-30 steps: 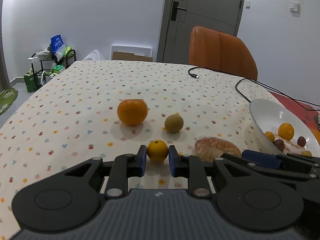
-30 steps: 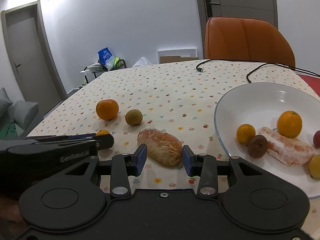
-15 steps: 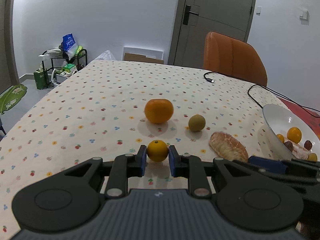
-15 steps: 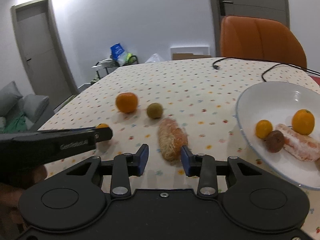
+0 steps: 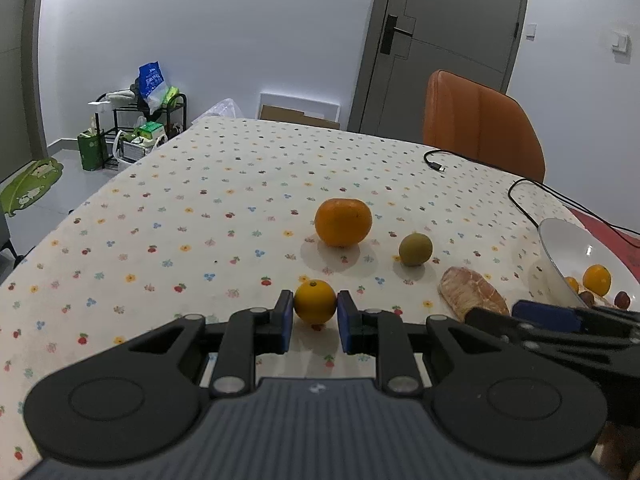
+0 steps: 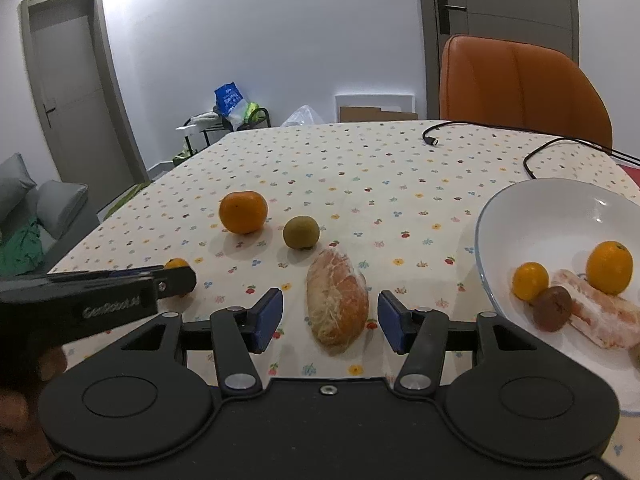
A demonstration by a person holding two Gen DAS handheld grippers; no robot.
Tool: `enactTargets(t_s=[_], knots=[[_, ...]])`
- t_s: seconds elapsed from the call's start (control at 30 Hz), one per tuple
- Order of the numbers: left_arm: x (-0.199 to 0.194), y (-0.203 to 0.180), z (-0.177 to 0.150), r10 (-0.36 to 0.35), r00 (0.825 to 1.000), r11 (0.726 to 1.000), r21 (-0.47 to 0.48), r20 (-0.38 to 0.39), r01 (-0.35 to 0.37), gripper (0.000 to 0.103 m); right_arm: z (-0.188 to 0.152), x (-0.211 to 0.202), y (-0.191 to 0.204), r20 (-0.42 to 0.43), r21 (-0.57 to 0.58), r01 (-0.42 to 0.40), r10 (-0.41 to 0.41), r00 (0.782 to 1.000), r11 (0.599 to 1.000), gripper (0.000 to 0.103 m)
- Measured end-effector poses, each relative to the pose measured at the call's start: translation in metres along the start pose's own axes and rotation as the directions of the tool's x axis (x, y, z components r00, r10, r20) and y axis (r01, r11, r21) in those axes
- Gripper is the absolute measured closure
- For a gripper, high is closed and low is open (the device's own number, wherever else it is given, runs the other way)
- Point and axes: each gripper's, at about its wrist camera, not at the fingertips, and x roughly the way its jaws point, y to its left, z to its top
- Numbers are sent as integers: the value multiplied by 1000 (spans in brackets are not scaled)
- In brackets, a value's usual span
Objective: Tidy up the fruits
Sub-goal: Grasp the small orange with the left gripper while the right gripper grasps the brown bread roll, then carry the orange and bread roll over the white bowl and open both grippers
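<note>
The left gripper has its two blue-padded fingers pressed against either side of a small round yellow-orange citrus fruit, which sits low over the flower-dotted white tablecloth; whether the fruit rests on the cloth or is lifted just clear cannot be told. The right gripper is spread wide, its blue pads standing apart on both sides of a peeled, pale-orange segment of pomelo with white pith, touching neither side of it; the segment lies flat on the cloth, pointing away from the camera. Just beyond it sits a small round olive-green fruit, and to the left of that a larger round orange mandarin, the two near each other but apart. To the right stands a white ceramic bowl that holds two small orange citrus fruits, a dark brown wrinkled fruit and another peeled pomelo piece lying together. A black cable runs over the far side of the table, in front of an orange leather chair.
</note>
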Motion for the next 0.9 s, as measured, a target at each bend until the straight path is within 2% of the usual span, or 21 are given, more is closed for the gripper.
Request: enactTargets(t_s=[0.23,0.33,0.4,0.57,0.9], knots=[[2,8,-1,-19,1000,1000,-20,4,19,81,3,18,12,-18,-59,73,-74,997,996,50],[3,10,0,-18,1000,1000,-17,7,18,81,0,19,19,-4,-94,95,-96,995,991,58],[3,10,0,-14,1000,1000,-10,8,14,81,0,18,21,5,-106,116,-116,993,988,68],[1,6,0,-4,1000,1000,-5,6,4,81,0,10,14,16,-46,69,-68,998,997,69],[-9,-11,5,-5,999,1000,26,36,4,81,1,-15,10,71,-36,58,-56,996,998,69]])
